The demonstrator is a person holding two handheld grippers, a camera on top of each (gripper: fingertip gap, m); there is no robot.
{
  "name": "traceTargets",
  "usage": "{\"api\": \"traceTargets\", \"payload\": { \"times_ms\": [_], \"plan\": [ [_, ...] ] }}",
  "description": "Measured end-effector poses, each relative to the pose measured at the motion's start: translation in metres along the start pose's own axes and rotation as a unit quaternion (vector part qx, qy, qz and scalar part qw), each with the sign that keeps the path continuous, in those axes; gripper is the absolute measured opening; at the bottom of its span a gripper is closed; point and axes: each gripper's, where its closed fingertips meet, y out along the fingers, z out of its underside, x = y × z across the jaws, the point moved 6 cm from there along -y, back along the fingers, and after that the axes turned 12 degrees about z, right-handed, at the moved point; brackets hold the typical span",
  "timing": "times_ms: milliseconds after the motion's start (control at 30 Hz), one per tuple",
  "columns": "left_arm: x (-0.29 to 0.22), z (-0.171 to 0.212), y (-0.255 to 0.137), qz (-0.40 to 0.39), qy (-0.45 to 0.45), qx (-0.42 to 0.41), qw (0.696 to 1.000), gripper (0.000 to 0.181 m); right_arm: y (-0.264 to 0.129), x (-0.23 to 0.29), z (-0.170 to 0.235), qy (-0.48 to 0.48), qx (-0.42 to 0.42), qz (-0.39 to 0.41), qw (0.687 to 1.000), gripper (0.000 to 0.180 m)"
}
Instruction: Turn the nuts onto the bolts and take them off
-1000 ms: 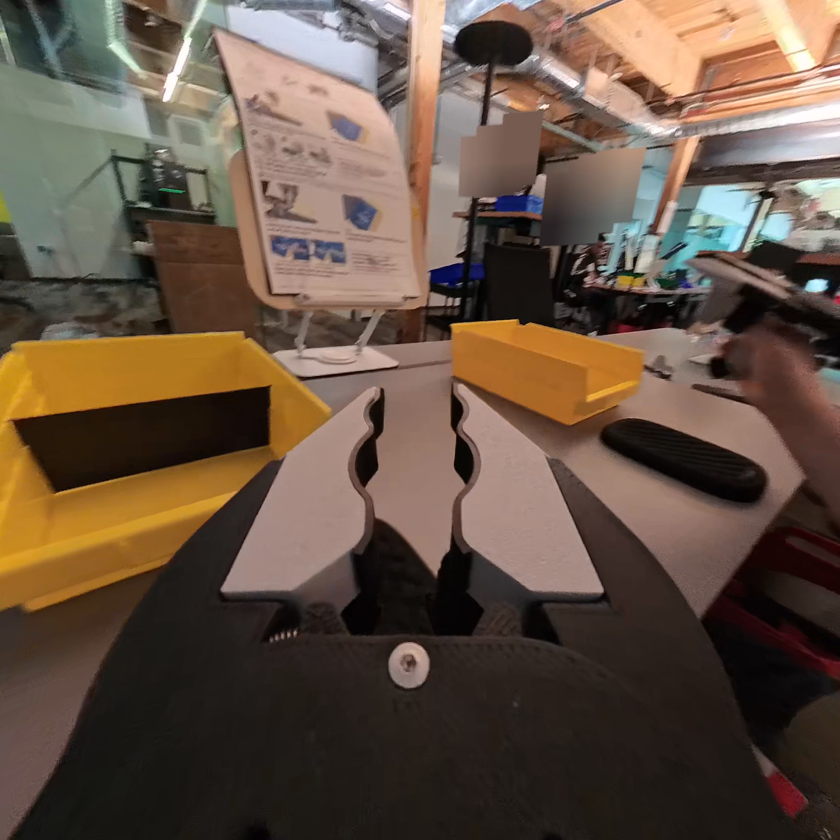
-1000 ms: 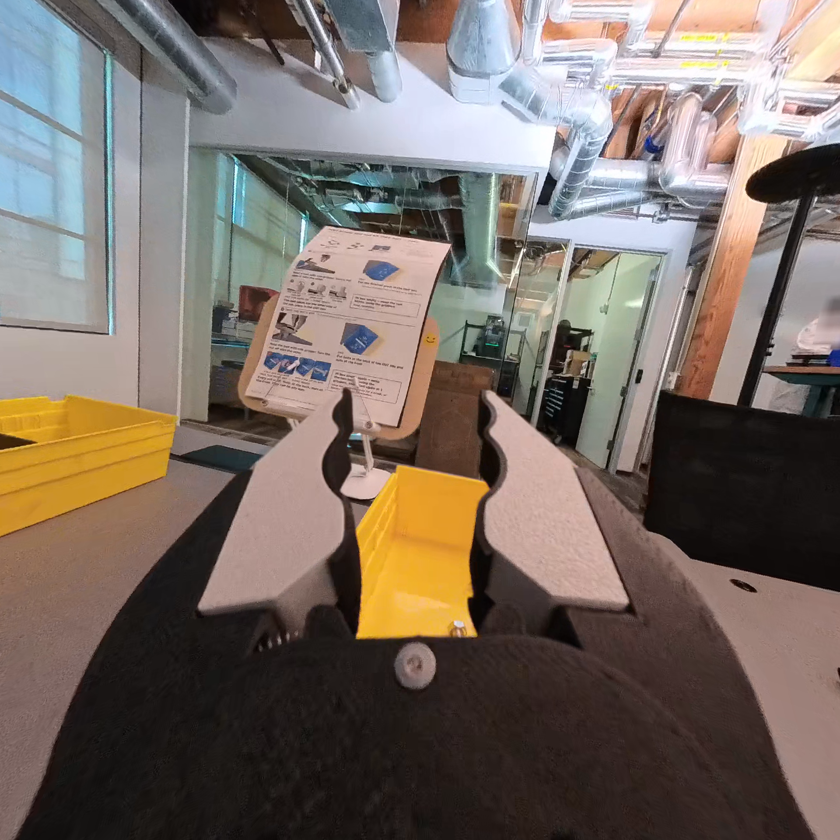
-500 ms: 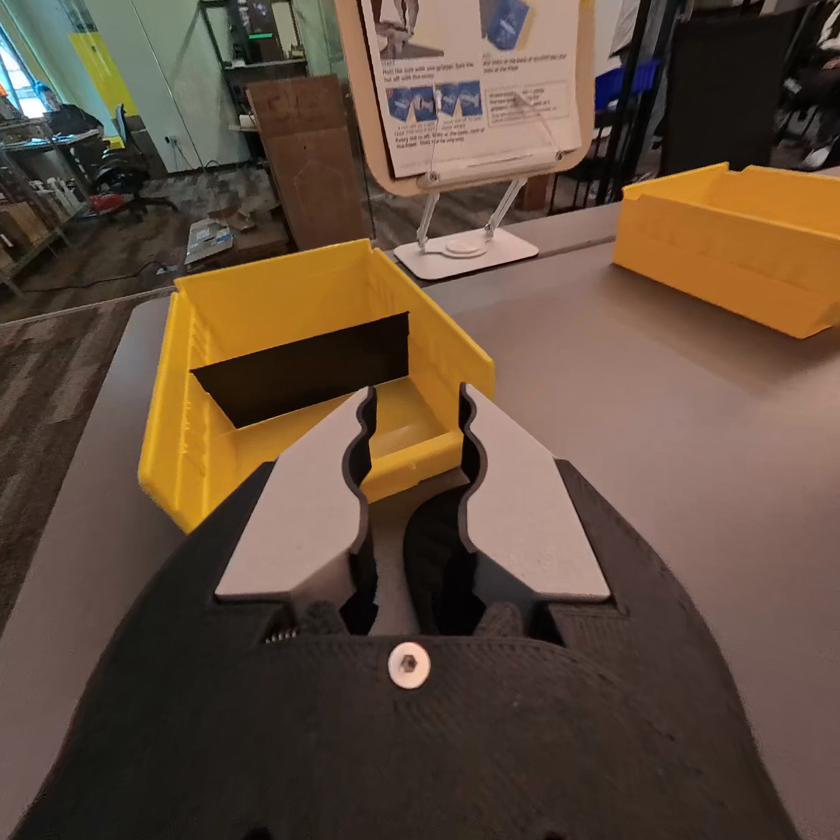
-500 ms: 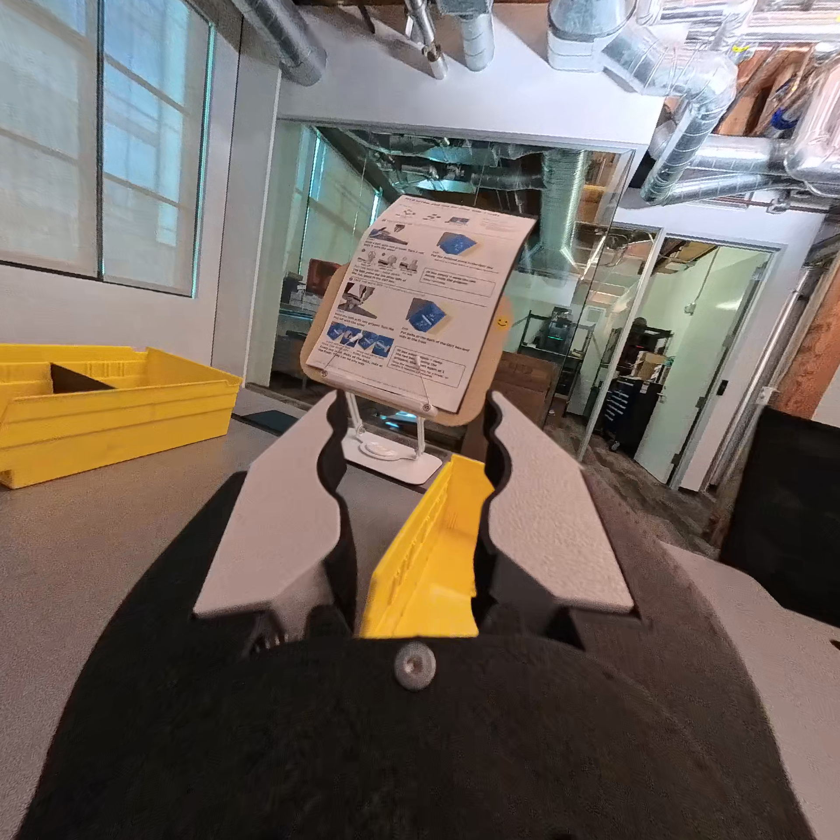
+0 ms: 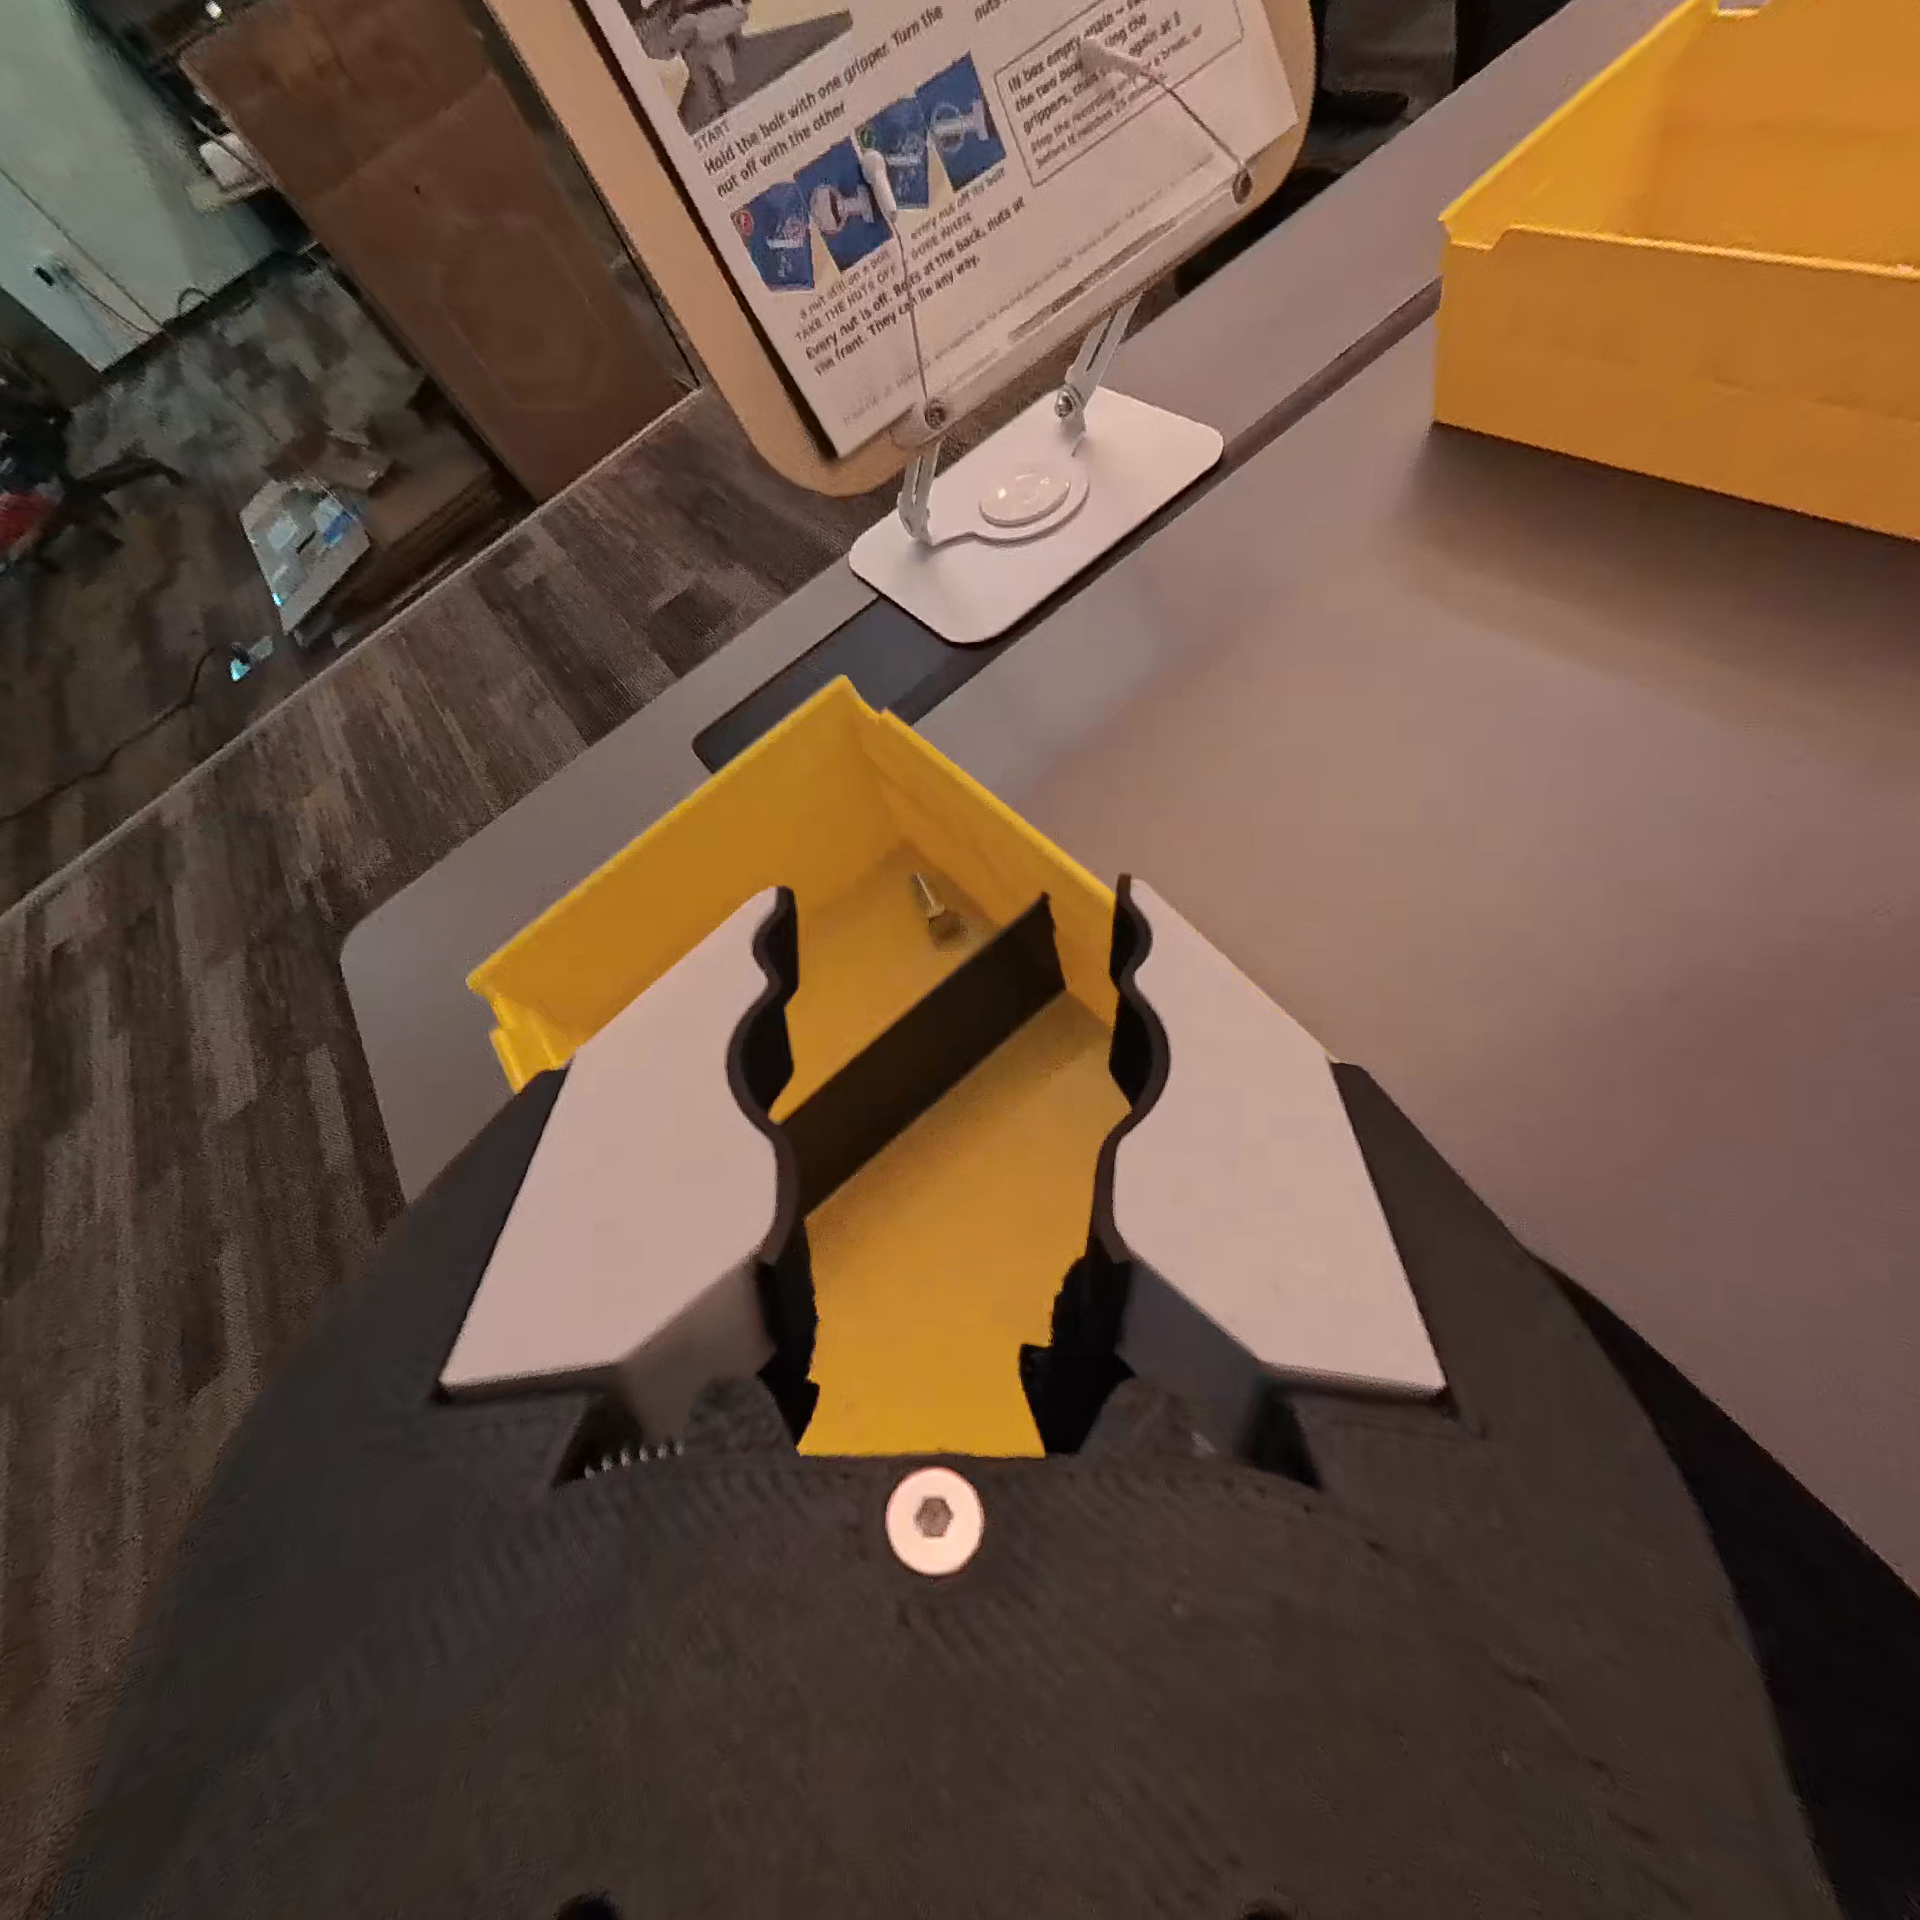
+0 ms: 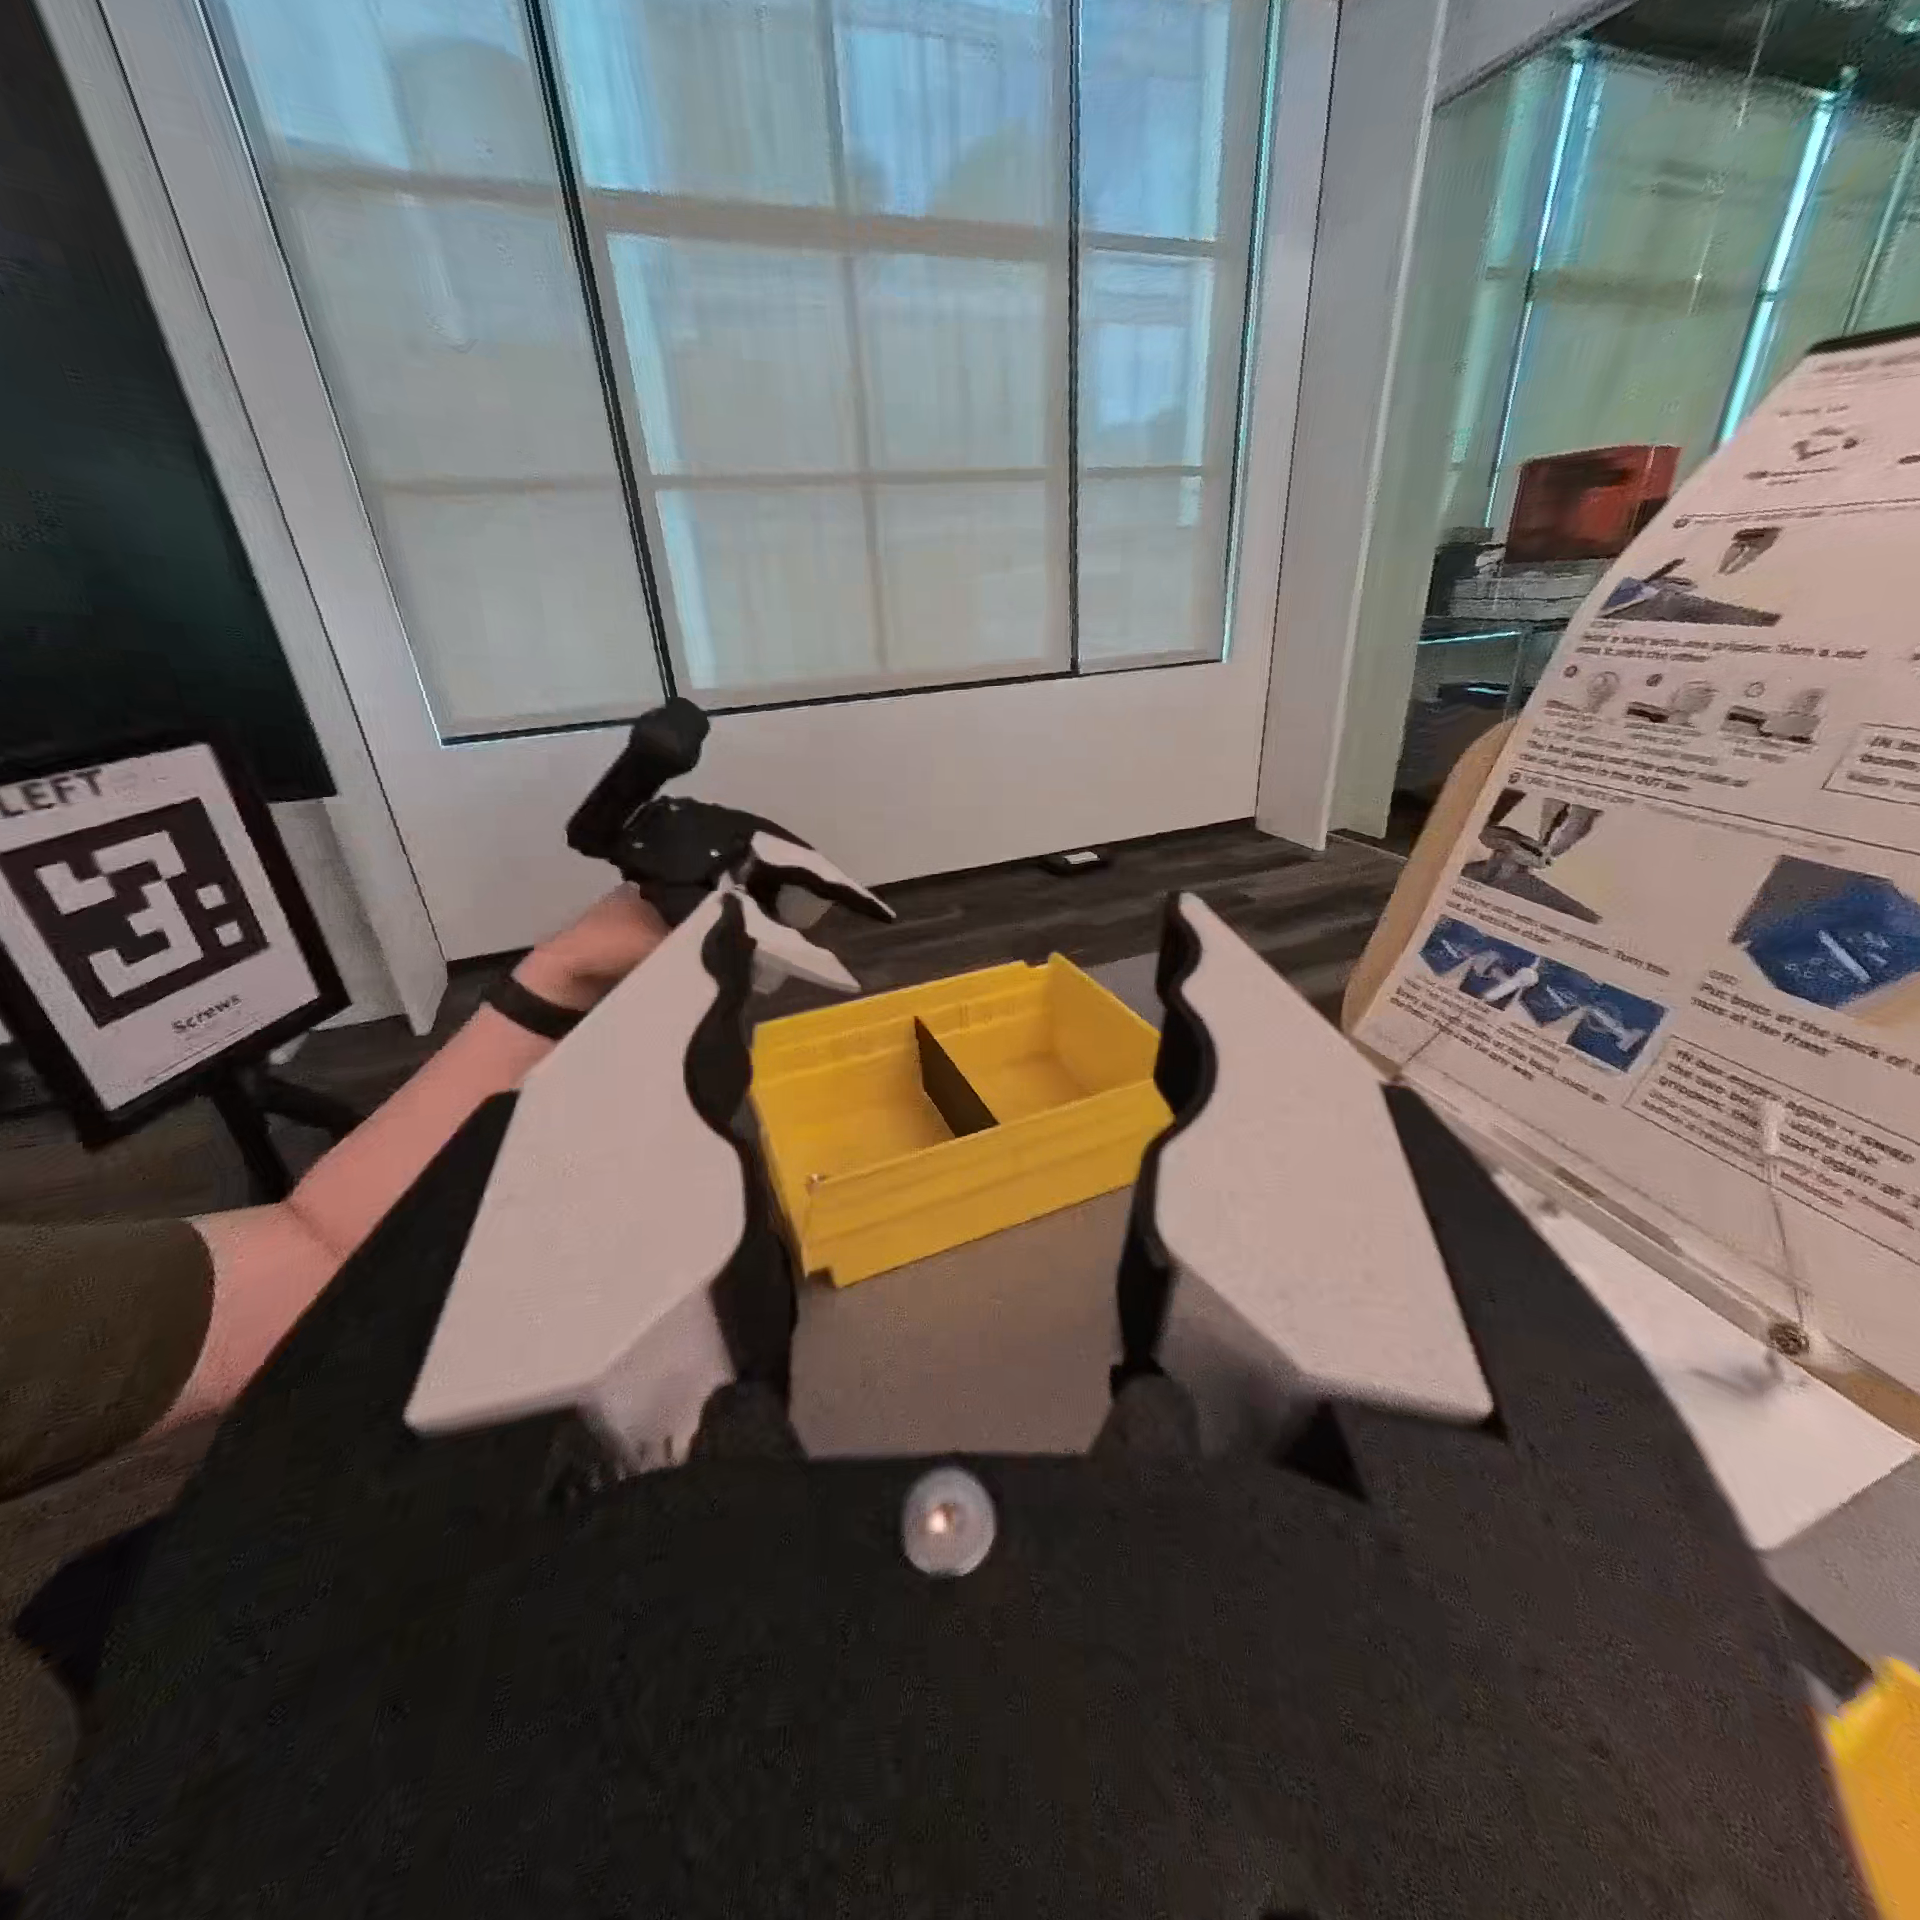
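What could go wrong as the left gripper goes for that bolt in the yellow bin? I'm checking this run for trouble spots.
1. The bolt lies close behind the black divider, so the open left gripper might catch the divider on the way down.
2. The yellow bin sits near the table corner; a push could slide it towards the edge.
3. The right gripper faces the same bin, so the two could bump.

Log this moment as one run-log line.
left gripper: open, above divided yellow bin | bolt: in far compartment | right gripper: open, empty
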Motion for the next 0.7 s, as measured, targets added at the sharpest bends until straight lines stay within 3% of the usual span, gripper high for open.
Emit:
{"api": "traceTargets", "payload": {
  "times_ms": [33,233,333,433,600,667,700],
  "plan": [
    [0.007,-0.006,0.006,0.005,-0.004,0.008,1.0,0.064,0.009,-0.007,0.006,-0.002,0.002,0.006,1.0,0.079],
    [0.038,0.002,0.051,0.002,-0.021,0.086,0.996,0.056,0.04,-0.059,0.064,-0.081,0.13,0.091,0.984,0.078],
    [0.051,0.025,0.082,0.003,-0.034,0.11,0.993,0.043,0.047,-0.073,0.077,-0.101,0.151,0.107,0.978,0.077],
    [0.058,0.046,0.108,0.037,-0.032,0.152,0.987,0.047,0.058,-0.083,0.089,-0.088,0.163,0.106,0.977,0.077],
    [0.055,0.064,0.11,0.079,-0.034,0.209,0.974,0.046,0.078,-0.093,0.119,-0.08,0.213,0.097,0.969,0.077],
    [0.041,0.08,0.098,0.142,-0.06,0.274,0.949,0.035,0.084,-0.095,0.127,-0.103,0.228,0.104,0.963,0.077],
    [0.032,0.088,0.09,0.173,-0.078,0.309,0.932,0.039,0.086,-0.095,0.13,-0.115,0.234,0.104,0.96,0.077]
  ]
}}
